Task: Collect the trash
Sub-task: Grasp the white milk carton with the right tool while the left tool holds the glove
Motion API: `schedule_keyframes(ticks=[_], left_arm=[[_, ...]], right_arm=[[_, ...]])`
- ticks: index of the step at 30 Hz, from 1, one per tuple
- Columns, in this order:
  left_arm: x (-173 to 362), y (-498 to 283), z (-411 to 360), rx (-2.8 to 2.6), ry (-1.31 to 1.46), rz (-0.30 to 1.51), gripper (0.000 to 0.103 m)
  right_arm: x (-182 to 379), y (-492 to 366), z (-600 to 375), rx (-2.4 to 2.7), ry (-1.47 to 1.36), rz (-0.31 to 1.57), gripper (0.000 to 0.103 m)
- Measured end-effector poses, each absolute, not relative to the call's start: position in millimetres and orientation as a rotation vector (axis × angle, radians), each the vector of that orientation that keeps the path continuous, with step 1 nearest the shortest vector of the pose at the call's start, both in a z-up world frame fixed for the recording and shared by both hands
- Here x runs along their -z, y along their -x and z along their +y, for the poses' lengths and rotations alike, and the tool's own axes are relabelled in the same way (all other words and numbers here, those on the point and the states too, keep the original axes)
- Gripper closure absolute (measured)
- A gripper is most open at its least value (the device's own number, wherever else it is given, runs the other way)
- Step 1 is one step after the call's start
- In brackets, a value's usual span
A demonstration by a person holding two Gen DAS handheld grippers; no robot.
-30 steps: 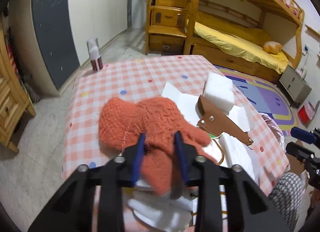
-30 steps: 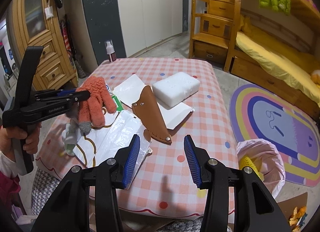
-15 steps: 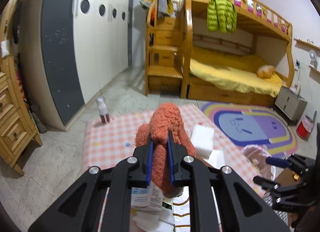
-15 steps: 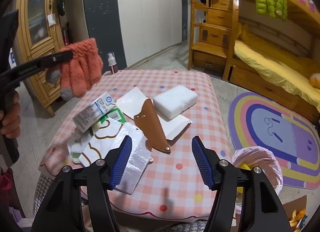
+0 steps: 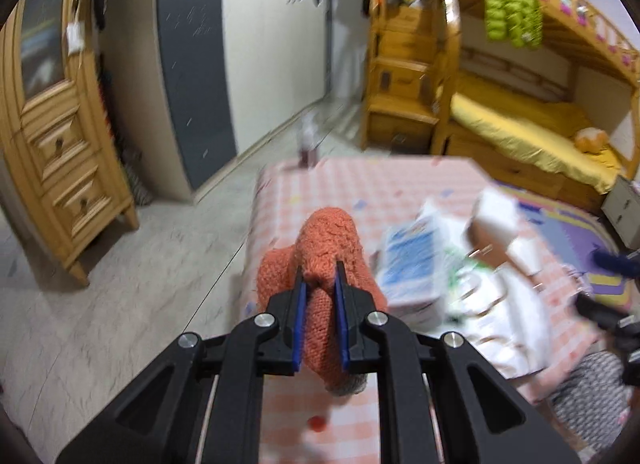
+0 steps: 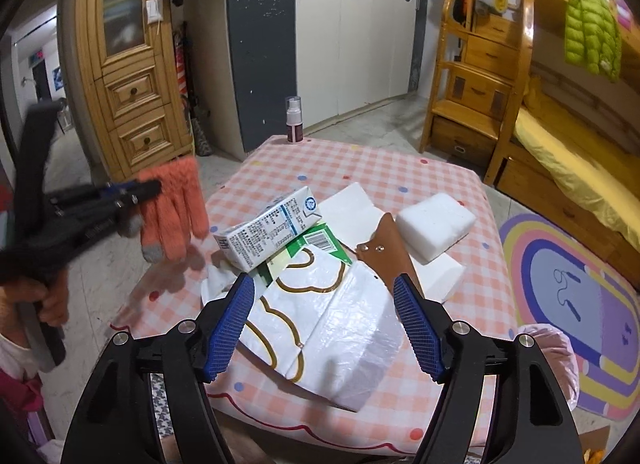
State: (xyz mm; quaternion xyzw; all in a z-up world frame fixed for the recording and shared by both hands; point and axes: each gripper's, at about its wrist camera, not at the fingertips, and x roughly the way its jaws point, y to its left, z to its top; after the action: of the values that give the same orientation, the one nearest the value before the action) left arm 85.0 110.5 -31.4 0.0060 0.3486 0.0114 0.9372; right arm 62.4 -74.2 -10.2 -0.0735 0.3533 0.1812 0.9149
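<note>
My left gripper (image 5: pixel 319 284) is shut on an orange knitted glove (image 5: pixel 328 248) and holds it in the air at the left edge of the checked table (image 6: pixel 384 180). The glove (image 6: pixel 176 204) hangs fingers down in the right wrist view. My right gripper (image 6: pixel 326 288) is open and empty above a white plastic bag (image 6: pixel 340 324). On the table lie a milk carton (image 6: pixel 268 234), a green package (image 6: pixel 316 244), a brown leather sheath (image 6: pixel 386 248), a white foam block (image 6: pixel 436 220) and white paper (image 6: pixel 352 208).
A spray bottle (image 6: pixel 294 120) stands at the table's far corner. A pink-lined trash bag (image 6: pixel 560 360) sits on the floor at the right. A wooden cabinet (image 6: pixel 128 64) stands left, a bunk bed (image 6: pixel 560 124) right, a rug (image 6: pixel 572 296) beside the table.
My left gripper has lifted the orange glove off the table pile and carried it left past the table edge. The milk carton it covered now shows. My right gripper has opened wider.
</note>
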Motion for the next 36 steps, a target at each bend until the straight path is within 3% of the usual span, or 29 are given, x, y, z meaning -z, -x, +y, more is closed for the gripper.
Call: schedule_keyframes(ticks=[9,18,21,25,36], left_arm=[[81,-107,116,0.137,0.088,0.836,0.092],[67,-104,60,0.376,0.104,0.766,0.092],[65,-99,73,0.326,0.106,0.760,0.092],[57,-85,110,0.221,0.131,0.721,0.092],[51,-78,150,0.075,0.143,0.702,0.092]], right_arm=[[13,-69,-76,-0.315,0.119,0.751,0.031],[14,-79,-78,-0.261,0.121,0.760,0.031],[16,-81,-75,-0.270,0.130,0.763,0.030],[22,-91,-52,-0.303,0.193,0.752,0.016],[57,-121,25,-0.285,0.303,0.778,0.014]])
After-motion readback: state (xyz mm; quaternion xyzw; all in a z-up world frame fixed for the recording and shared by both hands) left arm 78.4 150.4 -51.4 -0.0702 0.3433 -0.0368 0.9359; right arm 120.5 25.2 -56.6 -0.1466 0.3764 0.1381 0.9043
